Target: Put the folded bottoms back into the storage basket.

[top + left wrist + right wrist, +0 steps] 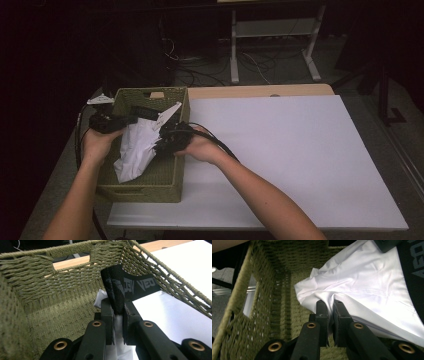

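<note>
A white garment [139, 145] with a black lettered waistband [135, 286] hangs inside an olive woven basket [170, 186] at the table's left. My left gripper [131, 119] is shut on the black waistband, which sticks up between its jaws [117, 312]. My right gripper [161, 140] is shut on a fold of the white cloth [367, 282], pinched at the jaw tips [330, 307]. Both grippers hold the garment above the basket's floor, and the waistband [414, 270] also crosses the right gripper view at the upper right.
The basket's far wall has a handle cutout [157, 95]. A white board [300, 155] covers the table to the right of the basket, with a wooden strip [260, 91] at its back edge. Cables and a white desk frame [272, 45] lie on the floor beyond.
</note>
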A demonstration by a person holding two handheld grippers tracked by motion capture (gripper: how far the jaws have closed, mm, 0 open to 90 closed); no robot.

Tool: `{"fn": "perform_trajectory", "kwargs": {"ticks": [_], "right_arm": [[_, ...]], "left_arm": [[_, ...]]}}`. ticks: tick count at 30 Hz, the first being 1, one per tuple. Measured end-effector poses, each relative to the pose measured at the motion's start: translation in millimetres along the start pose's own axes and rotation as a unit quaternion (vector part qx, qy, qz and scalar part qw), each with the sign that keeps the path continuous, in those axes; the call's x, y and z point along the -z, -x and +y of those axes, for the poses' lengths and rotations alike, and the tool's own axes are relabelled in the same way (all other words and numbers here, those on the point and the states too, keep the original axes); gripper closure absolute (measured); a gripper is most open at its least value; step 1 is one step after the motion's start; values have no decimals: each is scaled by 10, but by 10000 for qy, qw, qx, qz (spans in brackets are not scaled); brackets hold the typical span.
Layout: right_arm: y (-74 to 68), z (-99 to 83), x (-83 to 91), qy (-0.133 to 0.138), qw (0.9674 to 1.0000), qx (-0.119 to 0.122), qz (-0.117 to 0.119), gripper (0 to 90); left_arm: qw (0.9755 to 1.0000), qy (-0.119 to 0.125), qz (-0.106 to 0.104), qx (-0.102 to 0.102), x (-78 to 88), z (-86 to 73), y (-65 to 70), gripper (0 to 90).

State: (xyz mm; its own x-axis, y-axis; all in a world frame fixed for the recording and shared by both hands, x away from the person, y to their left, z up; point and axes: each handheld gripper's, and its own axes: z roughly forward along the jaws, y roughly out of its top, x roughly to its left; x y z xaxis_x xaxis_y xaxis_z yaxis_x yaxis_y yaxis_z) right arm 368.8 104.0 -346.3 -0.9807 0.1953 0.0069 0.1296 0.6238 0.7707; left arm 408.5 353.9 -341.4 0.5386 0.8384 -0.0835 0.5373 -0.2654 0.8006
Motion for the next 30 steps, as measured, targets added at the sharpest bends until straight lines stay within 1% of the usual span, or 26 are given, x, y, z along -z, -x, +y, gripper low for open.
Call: {"fn": "perform_trajectory", "kwargs": {"ticks": [3, 5, 7, 8, 9, 10, 12, 14, 16, 20, 23, 25, 26, 27, 28, 30], "right_arm": [[-6, -51, 23, -57, 10000, 13, 8, 821], [-8, -90, 46, -77, 10000, 19, 23, 801], [-5, -125, 83, -39, 9999, -32, 89, 758], [0, -139, 105, -4, 9999, -52, 133, 735], [9, -155, 144, 61, 9998, -91, 143, 698], [9, -155, 144, 61, 9998, -91, 143, 698], [22, -162, 189, 140, 9997, -146, 137, 656], [38, -164, 232, 214, 9995, -188, 128, 619], [55, -162, 275, 299, 9992, -252, 123, 585], [76, -162, 336, 418, 9986, -327, 27, 490], [99, -177, 383, 498, 9979, -402, -4, 450], [121, -190, 408, 507, 9978, -432, -56, 416], [130, -199, 423, 513, 9975, -469, -90, 403], [144, -209, 435, 543, 9973, -479, -114, 390], [153, -220, 450, 546, 9971, -516, -132, 383], [176, -246, 479, 586, 9966, -559, -166, 371]], "left_arm": [[10000, -82, -12, -22, -66, -5, 16, 806], [9999, -116, -61, -8, -105, -12, 14, 806], [9998, -171, -94, -10, -144, -19, 10, 805], [9997, -208, -144, -6, -170, -23, 9, 805], [9995, -260, -160, -23, -191, -22, 9, 804], [9993, -331, -152, -53, -220, -18, 13, 804], [9990, -420, -117, -98, -265, 5, 20, 803], [9990, -433, -89, -97, -286, 32, 22, 802], [9986, -512, -24, -96, -323, 67, 12, 801], [9982, -590, 100, -65, -389, 111, -30, 800], [9979, -627, 173, 0, -448, 126, -74, 795], [9975, -662, 250, 81, -494, 124, -102, 783], [9973, -654, 316, 96, -508, 124, -113, 758], [9970, -649, 408, 133, -516, 127, -119, 701], [9969, -612, 450, 187, -514, 133, -127, 632], [9969, -550, 486, 269, -493, 145, -132, 528]]}}
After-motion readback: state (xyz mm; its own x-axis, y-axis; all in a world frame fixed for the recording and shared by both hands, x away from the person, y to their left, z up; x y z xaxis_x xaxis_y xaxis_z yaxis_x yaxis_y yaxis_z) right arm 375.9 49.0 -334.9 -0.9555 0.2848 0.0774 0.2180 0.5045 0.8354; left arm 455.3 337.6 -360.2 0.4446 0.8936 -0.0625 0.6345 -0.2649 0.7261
